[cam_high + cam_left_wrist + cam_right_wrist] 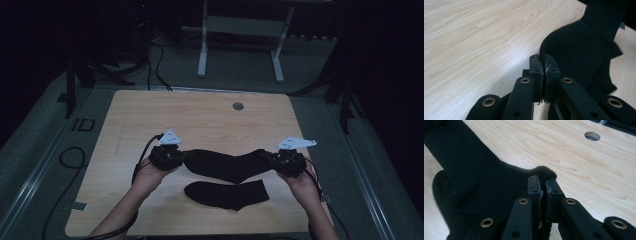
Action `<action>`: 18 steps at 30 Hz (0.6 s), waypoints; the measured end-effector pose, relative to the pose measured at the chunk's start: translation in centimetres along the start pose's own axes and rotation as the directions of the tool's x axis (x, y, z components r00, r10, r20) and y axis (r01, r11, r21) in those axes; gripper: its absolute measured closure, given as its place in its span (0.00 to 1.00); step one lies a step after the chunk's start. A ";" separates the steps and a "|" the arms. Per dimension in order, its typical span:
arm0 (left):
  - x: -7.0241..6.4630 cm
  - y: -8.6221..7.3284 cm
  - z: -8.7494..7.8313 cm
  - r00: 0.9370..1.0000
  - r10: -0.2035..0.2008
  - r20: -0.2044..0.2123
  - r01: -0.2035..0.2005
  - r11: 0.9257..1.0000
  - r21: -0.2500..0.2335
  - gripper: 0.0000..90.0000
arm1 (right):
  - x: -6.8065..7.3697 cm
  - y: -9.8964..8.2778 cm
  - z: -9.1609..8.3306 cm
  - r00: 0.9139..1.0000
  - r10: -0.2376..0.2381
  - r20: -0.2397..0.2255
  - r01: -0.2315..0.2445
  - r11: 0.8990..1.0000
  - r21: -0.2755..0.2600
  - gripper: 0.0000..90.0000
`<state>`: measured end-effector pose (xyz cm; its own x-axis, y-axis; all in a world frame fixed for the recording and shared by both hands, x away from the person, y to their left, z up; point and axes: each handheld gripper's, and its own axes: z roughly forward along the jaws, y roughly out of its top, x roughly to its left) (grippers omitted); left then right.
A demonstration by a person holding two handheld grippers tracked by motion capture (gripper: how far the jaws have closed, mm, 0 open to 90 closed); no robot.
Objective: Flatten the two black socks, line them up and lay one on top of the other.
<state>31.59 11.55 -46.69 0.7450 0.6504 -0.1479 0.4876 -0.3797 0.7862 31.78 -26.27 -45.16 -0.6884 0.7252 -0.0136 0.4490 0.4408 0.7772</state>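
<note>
Held sock (227, 165) lengthwise left-right

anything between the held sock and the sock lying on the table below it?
Nothing visible. The left tool and right tool hold the upper sock by its ends; only bare table separates it from the lower sock.
</note>
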 end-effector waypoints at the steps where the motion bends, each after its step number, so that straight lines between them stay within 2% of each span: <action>1: -0.3 0.0 -0.2 1.000 0.002 0.010 -0.002 1.000 0.001 0.97 | 0.3 -0.1 -0.3 1.000 -0.001 -0.005 0.001 1.000 -0.001 0.94; 4: -1.2 -0.4 -0.9 1.000 0.022 0.019 -0.022 1.000 0.004 0.97 | 1.1 -0.7 -0.8 1.000 -0.009 -0.010 0.009 1.000 0.001 0.94; 5: -1.4 -0.5 -1.1 1.000 0.020 0.019 -0.020 1.000 0.002 0.97 | 1.4 -0.9 -0.9 1.000 -0.013 -0.014 0.013 1.000 0.006 0.94; 7: -1.7 -1.0 -1.3 0.999 0.005 0.047 -0.005 1.000 0.001 0.97 | 1.9 -1.4 -1.2 1.000 -0.013 -0.020 0.013 1.000 0.012 0.94; 10: -2.3 -1.6 -1.4 0.998 0.015 0.056 -0.016 1.000 0.011 0.97 | 2.4 -2.3 -1.5 1.000 -0.001 -0.027 0.002 1.000 0.015 0.94; 13: -2.6 -2.6 -0.9 0.998 0.003 0.067 -0.004 1.000 0.025 0.97 | 2.7 -3.4 -1.4 0.999 0.024 -0.034 -0.023 0.999 0.028 0.94; 14: -2.6 -3.0 -0.6 0.997 -0.013 0.073 0.011 0.999 0.031 0.97 | 2.9 -3.9 -1.2 0.999 0.028 -0.041 -0.026 0.999 0.037 0.94; 16: -2.5 -3.7 0.1 0.997 -0.016 0.071 0.012 0.998 0.053 0.97 | 3.1 -4.9 -0.7 0.998 0.037 -0.045 -0.035 0.998 0.052 0.93; 18: -2.4 -4.5 0.8 0.996 -0.039 0.078 0.034 0.997 0.068 0.97 | 3.2 -5.8 0.0 0.998 0.045 -0.041 -0.042 0.996 0.081 0.93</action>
<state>27.99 11.22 -50.36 0.7584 0.6117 -0.2251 0.5424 -0.4007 0.7384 26.98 -26.57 -49.71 -0.6900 0.7223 0.0472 0.5223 0.4516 0.7234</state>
